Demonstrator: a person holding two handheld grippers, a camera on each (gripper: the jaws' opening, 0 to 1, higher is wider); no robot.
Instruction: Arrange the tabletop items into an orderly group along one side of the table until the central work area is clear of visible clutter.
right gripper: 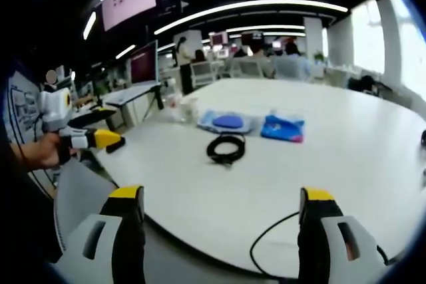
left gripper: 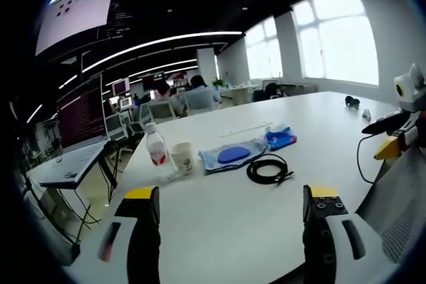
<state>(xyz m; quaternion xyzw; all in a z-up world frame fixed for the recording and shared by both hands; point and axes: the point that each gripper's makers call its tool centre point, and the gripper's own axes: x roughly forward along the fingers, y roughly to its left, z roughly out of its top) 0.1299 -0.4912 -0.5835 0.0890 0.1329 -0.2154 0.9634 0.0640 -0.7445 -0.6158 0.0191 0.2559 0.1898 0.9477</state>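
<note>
Standing upright, water bottle beside paper cup; both hand-held grippers gaping, empty

My left gripper: jaw bases cut off at 6 o'clock edge, same w/ right gripper in its own view. Right gripper view is blurred; water bottle and paper cup smear together at approx 11 o'clock, can't tell if touching. Blue packet: print unreadable. Small dark objs far at 2 o'clock, too small to ID. Thin cable runs off 6 o'clock edge.
</note>
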